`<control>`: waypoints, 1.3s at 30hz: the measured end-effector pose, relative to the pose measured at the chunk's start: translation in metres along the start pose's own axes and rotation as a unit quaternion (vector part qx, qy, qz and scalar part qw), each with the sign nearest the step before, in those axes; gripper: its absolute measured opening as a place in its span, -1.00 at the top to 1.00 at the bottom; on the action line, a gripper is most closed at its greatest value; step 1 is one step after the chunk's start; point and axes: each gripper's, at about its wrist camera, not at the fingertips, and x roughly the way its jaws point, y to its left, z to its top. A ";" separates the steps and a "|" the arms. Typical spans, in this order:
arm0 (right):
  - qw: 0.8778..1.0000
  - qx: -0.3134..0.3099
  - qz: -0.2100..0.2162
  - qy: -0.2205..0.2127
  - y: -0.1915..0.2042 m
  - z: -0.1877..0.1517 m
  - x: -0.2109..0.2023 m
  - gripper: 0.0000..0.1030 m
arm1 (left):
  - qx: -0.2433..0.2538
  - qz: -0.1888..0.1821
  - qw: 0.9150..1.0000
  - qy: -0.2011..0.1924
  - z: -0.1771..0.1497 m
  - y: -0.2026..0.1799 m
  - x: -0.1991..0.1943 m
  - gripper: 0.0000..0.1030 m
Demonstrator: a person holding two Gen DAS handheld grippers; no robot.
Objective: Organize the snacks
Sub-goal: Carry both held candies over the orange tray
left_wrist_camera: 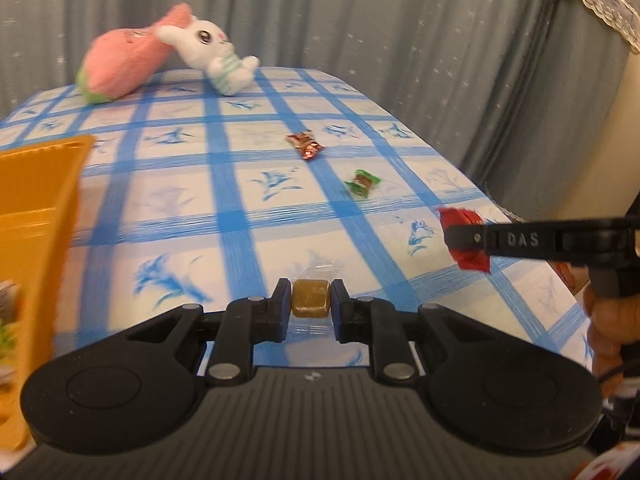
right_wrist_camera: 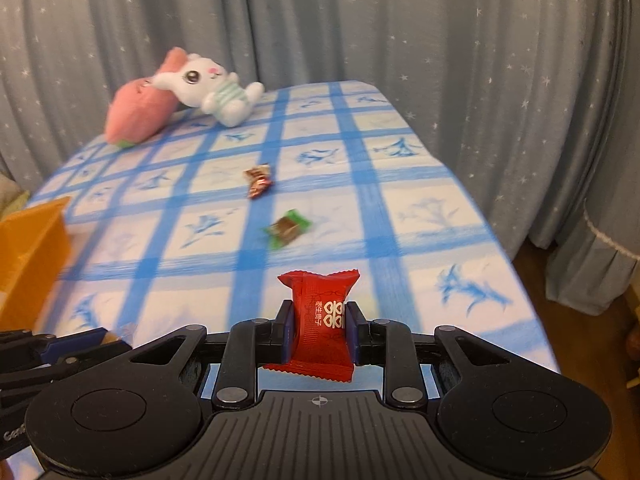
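open cloth: wide bare stretch of table (right_wrist_camera: 400, 208) around centre
mid obstacles: copper-wrapped candy (right_wrist_camera: 259, 185) at 12 o'clock, green-wrapped candy (right_wrist_camera: 287, 227) just nearer
left block: orange bin (left_wrist_camera: 36, 216) at 9 o'clock
far block: plush rabbit (right_wrist_camera: 208, 88) at 11 o'clock

So one brown cube candy (left_wrist_camera: 311, 298) in clear wrap is pinched in the left tool (left_wrist_camera: 311, 304), and a red packet (right_wrist_camera: 323, 322) stands upright in the right tool (right_wrist_camera: 320, 334). A reddish-foil candy (left_wrist_camera: 305, 145) and a green-wrapped one (left_wrist_camera: 362, 183) lie mid-surface, toward its right edge.
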 end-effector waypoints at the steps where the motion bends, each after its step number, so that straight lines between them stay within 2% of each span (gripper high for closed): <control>1: 1.000 0.004 0.005 0.000 0.005 -0.004 -0.006 0.49 | -0.002 0.004 1.000 -0.002 -0.001 0.001 -0.008 0.65; 10: 0.999 0.024 0.036 -0.006 0.054 -0.031 -0.059 0.49 | -0.019 0.030 0.999 -0.030 -0.006 0.014 -0.083 0.64; 19: 0.998 -0.005 0.058 -0.022 0.100 -0.035 -0.100 0.49 | -0.039 0.061 0.996 -0.049 -0.007 0.037 -0.143 0.64; 29: 0.993 -0.054 0.096 -0.033 0.157 -0.028 -0.118 0.49 | -0.060 0.110 0.990 -0.058 -0.006 0.071 -0.189 0.64; 39: 0.986 -0.096 0.127 -0.042 0.203 -0.014 -0.121 0.49 | -0.083 0.147 0.983 -0.072 0.003 0.105 -0.217 0.64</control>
